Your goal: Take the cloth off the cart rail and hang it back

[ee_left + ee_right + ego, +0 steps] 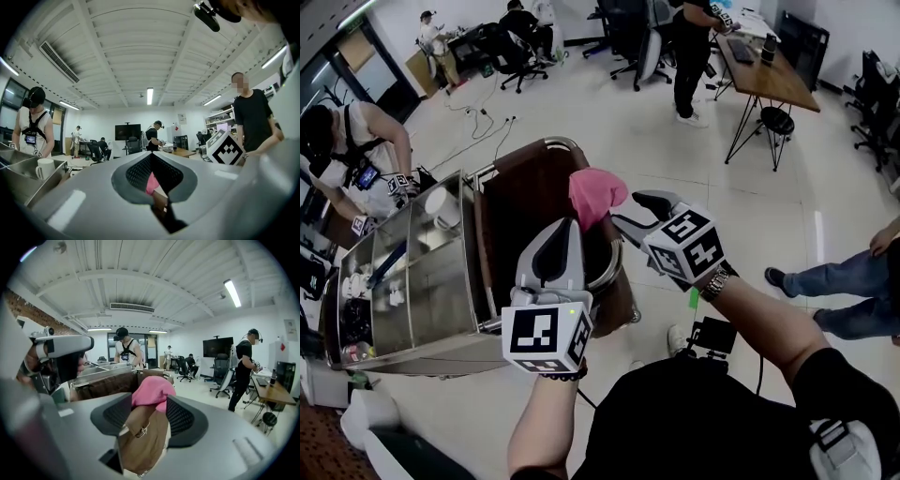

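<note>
At centre left, the cart's steel bin (422, 281) holds a white cup (441, 208). The pink cloth (595, 195) tops the brown bag's (525, 202) rim, at the right gripper's (630, 210) wide-apart jaws. The left gripper's (565, 227) jaws are together. Open floor (675, 159) lies upper centre.

Black short-sleeved shirt (703, 412), wristwatch (713, 284)

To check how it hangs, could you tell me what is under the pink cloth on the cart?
Just below the pink cloth shows brown bag fabric with a metal ring. Whatever rail or edge carries the cloth is covered by it.
</note>
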